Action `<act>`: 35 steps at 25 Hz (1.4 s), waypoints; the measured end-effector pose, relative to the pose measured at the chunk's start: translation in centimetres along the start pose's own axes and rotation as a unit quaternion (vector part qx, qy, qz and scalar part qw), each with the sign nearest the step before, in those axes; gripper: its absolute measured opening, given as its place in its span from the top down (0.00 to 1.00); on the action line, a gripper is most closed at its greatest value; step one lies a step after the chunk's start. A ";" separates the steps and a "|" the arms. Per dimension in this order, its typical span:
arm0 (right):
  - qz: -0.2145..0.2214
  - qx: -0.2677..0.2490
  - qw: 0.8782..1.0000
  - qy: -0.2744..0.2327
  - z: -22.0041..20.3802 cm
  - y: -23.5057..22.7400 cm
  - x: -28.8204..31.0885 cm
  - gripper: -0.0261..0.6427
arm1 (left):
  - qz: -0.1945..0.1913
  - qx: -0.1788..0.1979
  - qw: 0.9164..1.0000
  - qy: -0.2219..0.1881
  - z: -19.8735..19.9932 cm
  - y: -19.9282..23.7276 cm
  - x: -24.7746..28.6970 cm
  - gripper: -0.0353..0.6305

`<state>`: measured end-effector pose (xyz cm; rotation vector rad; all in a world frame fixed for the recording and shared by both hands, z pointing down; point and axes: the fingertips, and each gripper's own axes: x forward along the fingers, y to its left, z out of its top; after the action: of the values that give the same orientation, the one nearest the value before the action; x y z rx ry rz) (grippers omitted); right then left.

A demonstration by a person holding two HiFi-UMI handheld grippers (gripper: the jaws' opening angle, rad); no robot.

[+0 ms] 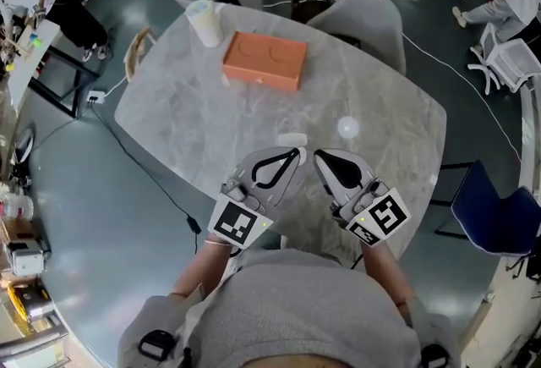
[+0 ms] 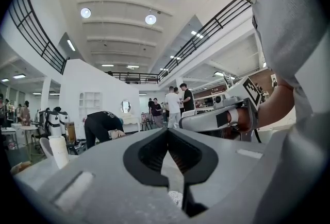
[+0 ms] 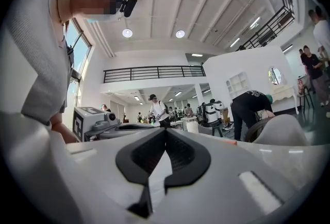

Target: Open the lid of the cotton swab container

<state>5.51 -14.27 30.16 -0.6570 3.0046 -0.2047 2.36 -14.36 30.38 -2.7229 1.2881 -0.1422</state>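
Observation:
The cotton swab container [image 1: 203, 22], a white cylinder with a lid, stands upright at the table's far left corner. It also shows at the left of the left gripper view as a pale cylinder [image 2: 59, 151]. My left gripper [image 1: 297, 154] and right gripper [image 1: 319, 156] hover side by side over the near edge of the marble table [image 1: 169, 117], far from the container. Both are shut with nothing between the jaws, as the left gripper [image 2: 166, 131] and right gripper [image 3: 165, 130] show in their own views.
An orange box [image 1: 264, 59] lies flat next to the container. A small white piece [image 1: 292, 138] rests on the table just beyond my fingertips. Grey chairs [image 1: 363, 15] stand at the far side and a blue chair [image 1: 494, 218] at the right. People move about in the background.

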 end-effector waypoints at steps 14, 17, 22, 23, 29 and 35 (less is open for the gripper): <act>-0.062 -0.009 0.998 -0.024 0.3 15.0 -1.8 0.96 | -0.041 -0.024 0.998 -0.032 2.6 -6.0 -13.1 0.95; -0.075 -0.012 0.997 -0.027 0.0 18.2 -2.4 0.96 | -0.050 -0.024 0.998 -0.032 2.8 -7.5 -16.1 0.95; -0.093 -0.008 0.995 -0.033 -0.4 22.8 -3.3 0.96 | -0.054 -0.023 0.998 -0.028 2.9 -9.5 -20.5 0.95; -0.095 -0.009 0.995 -0.035 -0.4 23.6 -3.4 0.96 | -0.053 -0.027 0.998 -0.030 2.9 -9.9 -21.4 0.95; -0.111 -0.018 0.992 -0.051 0.2 26.9 -4.3 0.96 | -0.050 -0.025 0.998 -0.035 3.3 -11.2 -24.5 0.95; -0.124 -0.027 0.991 -0.050 0.4 27.9 -5.2 0.96 | -0.050 -0.024 0.997 -0.044 4.2 -12.1 -25.4 0.95</act>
<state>-1.20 13.03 25.90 -1.0147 2.8369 -0.0971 -3.88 13.18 27.25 -2.8016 1.1466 -0.0014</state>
